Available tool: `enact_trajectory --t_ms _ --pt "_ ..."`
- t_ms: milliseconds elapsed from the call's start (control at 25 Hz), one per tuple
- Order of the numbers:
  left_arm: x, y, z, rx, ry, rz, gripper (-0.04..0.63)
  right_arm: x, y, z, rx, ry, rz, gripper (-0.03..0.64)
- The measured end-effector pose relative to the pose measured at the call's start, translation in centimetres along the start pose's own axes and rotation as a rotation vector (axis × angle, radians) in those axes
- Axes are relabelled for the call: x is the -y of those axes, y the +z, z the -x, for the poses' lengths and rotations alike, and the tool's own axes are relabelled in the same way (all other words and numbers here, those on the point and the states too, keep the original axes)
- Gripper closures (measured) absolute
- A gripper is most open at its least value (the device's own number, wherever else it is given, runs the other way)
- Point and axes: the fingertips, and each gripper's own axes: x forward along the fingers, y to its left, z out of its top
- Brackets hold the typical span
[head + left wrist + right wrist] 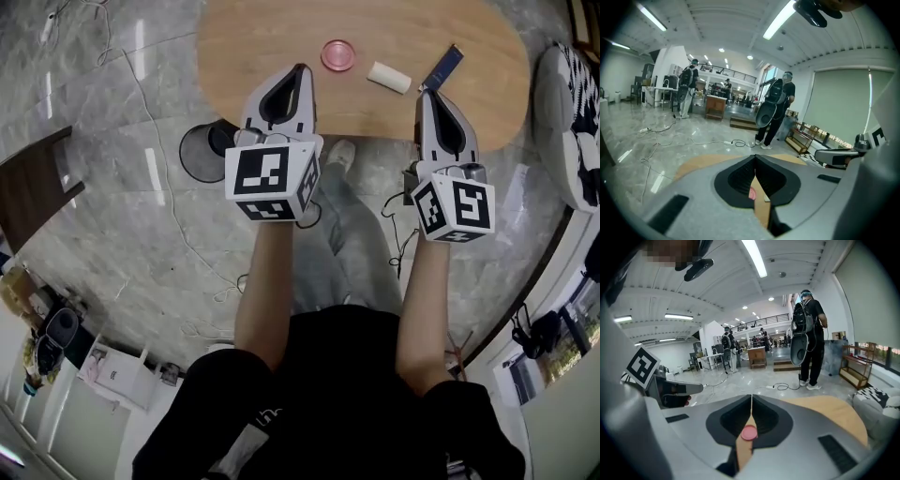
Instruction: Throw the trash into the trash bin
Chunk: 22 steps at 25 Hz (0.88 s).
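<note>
left gripper (pixel 301 70) and right gripper (pixel 425 96) both pressed together, empty; roll (pixel 388 77) just ahead of right gripper: likely light, soft; pinch its middle.

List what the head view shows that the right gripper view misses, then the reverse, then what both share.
Head view only: the black trash bin, the white paper roll and the dark blue wrapper. Right gripper view only: a standing person with a backpack and ceiling lights. Both: the wooden table, the pink dish, the left gripper.
</note>
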Motion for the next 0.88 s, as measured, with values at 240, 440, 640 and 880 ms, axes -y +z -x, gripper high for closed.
enact_trajectory --t_ms 240,440,640,880 --pt "-1.8 -5.3 -2.5 -0.049 0.018 0.013 0.588 0.2 -5.6 -2.7 -0.067 0.028 0.017 0.604" --pt "-3.2 -10.3 -4.5 -0.064 0.019 0.044 0.588 -0.6 -9.7 -5.7 -0.104 0.091 0.100 0.604" --pt "-5.1 -15.0 -5.7 -0.092 0.051 0.083 0.588 -1.0 -13.4 -8.5 -0.134 0.121 0.138 0.603" --pt "-6.8 -17.7 -4.9 -0.141 0.081 0.106 0.588 -2.6 -16.1 -10.7 -0.186 0.163 0.228 0.603"
